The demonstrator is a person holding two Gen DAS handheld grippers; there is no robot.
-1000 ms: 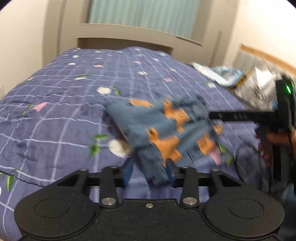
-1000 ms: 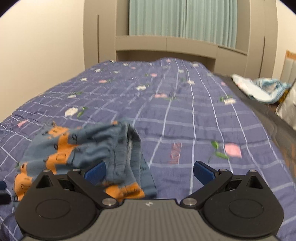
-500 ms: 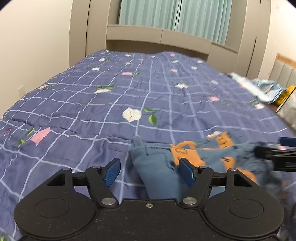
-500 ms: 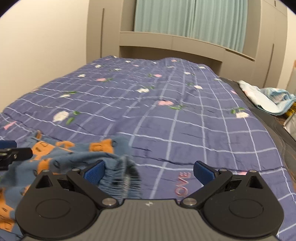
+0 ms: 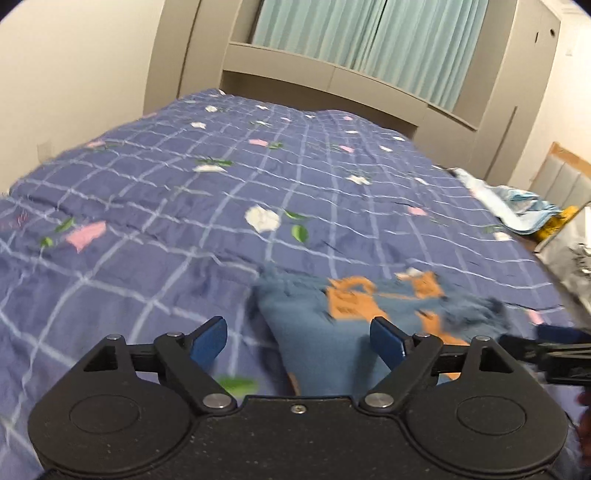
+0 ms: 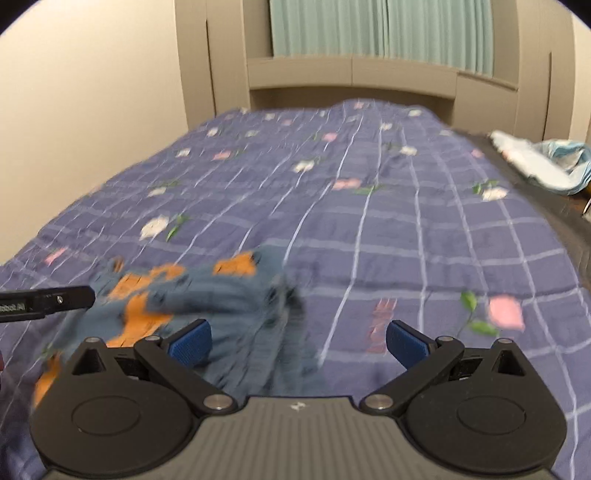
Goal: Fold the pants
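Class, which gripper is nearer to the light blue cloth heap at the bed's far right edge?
Right. The right gripper is nearer the cloth heap; the left gripper, jaws opening over the pants, sits farther left.

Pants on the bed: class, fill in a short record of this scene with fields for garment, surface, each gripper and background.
garment: blue pants with orange patches, lying crumpled
surface: purple checked floral quilt
left gripper: jaws opening, pants between them, pads not pressing
right gripper: open, pants edge between the jaws
background: teal curtains, light cloth pile at bed's right edge
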